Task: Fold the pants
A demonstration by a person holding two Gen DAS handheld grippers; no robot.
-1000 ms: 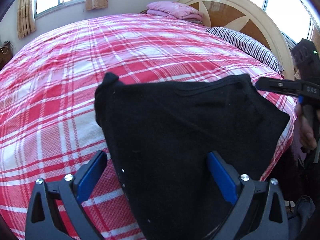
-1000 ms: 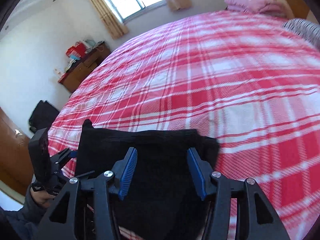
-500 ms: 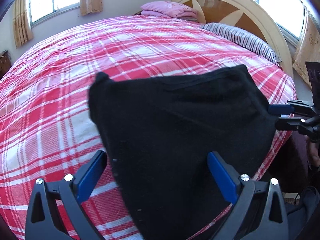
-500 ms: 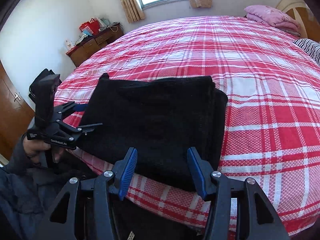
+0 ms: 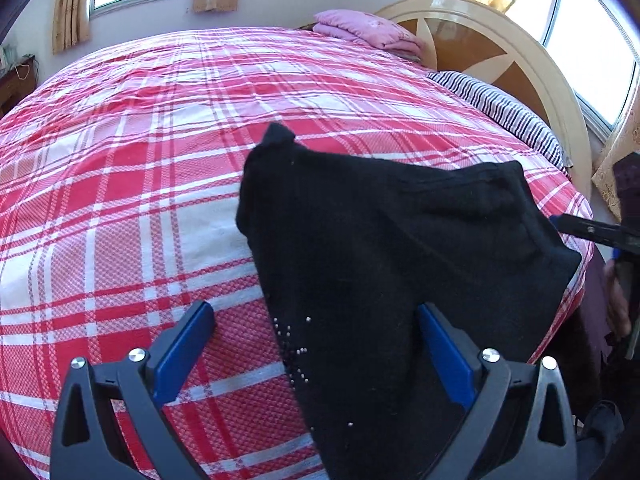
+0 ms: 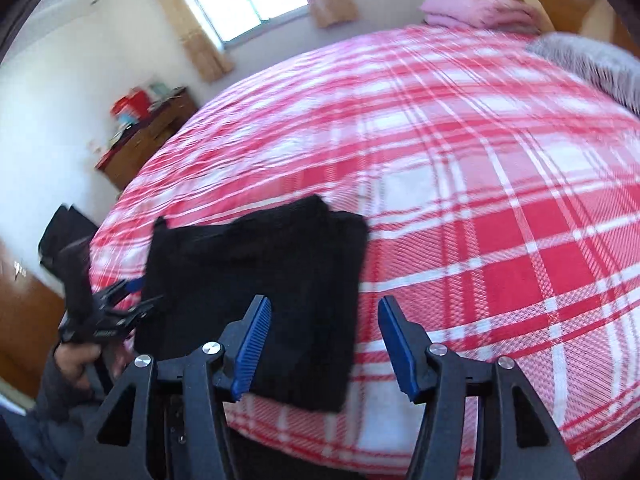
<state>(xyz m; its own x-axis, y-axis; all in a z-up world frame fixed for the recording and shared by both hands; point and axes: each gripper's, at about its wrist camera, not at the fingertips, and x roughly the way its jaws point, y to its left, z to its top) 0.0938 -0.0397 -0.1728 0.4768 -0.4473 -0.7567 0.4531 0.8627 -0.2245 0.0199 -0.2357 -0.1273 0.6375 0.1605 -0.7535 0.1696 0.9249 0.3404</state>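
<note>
The left gripper (image 5: 316, 340) is spread wide and holds nothing, with the folded black pants (image 5: 400, 264) lying on the bed (image 5: 120, 200) between and ahead of its fingers. The right gripper (image 6: 324, 340) is spread too, pulled back from the bed's edge, the pants ahead and left of it; its view is blurred.
</note>
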